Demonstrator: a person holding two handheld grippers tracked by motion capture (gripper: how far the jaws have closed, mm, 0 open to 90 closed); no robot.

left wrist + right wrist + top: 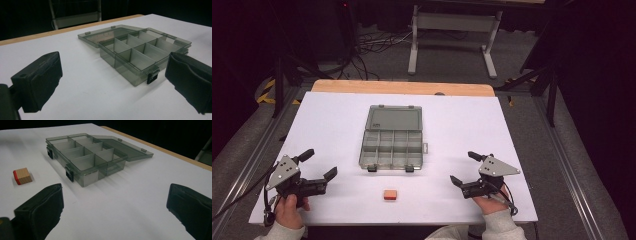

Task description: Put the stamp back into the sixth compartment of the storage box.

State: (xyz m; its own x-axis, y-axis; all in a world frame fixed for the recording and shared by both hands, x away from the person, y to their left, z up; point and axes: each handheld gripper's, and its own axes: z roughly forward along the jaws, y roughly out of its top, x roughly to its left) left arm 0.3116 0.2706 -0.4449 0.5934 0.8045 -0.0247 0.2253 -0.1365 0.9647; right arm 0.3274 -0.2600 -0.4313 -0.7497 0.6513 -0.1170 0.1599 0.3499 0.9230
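Observation:
A smoky clear compartment box (392, 144) lies open in the middle of the white table, its lid (393, 120) folded flat toward the far side and its compartments empty. It also appears in the left gripper view (142, 53) and the right gripper view (87, 157). A small wooden block with a red face (390, 194) rests near the front edge, in front of the box, and at the left of the right gripper view (23, 176). My left gripper (318, 164) is open at the front left, holding nothing. My right gripper (464, 168) is open at the front right, also holding nothing.
The white table top (512, 150) ends in a wooden strip (402, 88) at the far side. Metal rails run along both sides of the table. Beyond it stand a grey frame (452, 30) and cables on the dark floor.

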